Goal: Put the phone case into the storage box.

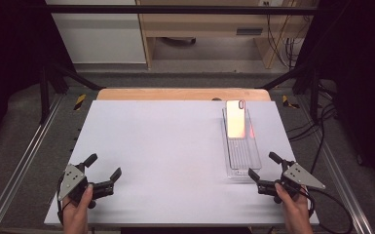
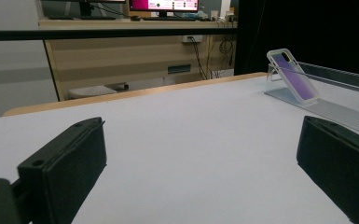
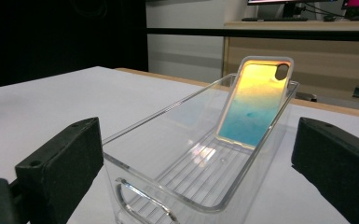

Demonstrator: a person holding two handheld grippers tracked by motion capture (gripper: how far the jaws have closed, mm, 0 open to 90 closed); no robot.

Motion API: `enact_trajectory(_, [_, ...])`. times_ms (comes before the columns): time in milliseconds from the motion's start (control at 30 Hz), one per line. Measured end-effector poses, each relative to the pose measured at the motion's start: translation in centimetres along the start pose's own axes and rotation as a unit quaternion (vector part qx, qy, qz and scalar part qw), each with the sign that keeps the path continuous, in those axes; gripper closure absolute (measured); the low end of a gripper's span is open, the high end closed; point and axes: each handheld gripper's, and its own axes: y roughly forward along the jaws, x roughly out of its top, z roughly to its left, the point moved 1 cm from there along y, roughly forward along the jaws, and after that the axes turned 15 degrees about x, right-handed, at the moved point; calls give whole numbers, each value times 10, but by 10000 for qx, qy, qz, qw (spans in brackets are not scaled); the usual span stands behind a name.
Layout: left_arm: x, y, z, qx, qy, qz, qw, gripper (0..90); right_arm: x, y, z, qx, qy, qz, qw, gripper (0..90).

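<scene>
An iridescent phone case (image 1: 236, 119) leans upright against the far end of a long clear plastic tray (image 1: 242, 157) at the table's right side. The right gripper view has the case (image 3: 255, 104) glowing orange to teal inside the tray (image 3: 168, 140), just ahead of the jaws. My right gripper (image 1: 263, 169) rests open at the tray's near end, empty. My left gripper (image 1: 103, 166) lies open on the white board near the front left, nothing between its jaws. From the left gripper view the case (image 2: 293, 74) stands far off to the right.
A white board (image 1: 165, 146) covers the wooden table. Metal rails (image 1: 24, 161) run along both sides, with black frame struts behind. Cables (image 1: 321, 131) trail off the right edge. Beyond the table stands a wooden desk (image 2: 135, 51) with monitors.
</scene>
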Motion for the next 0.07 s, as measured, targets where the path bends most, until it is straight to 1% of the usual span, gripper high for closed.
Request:
enact_trajectory(33, [0,1,-1,-3,17,3,10000,9,0,1,-1,-39,-5,12,10000,27])
enact_trajectory(67, [0,1,-2,-11,30,10,10000,9,-1,1,-2,-62,39,40,10000,28])
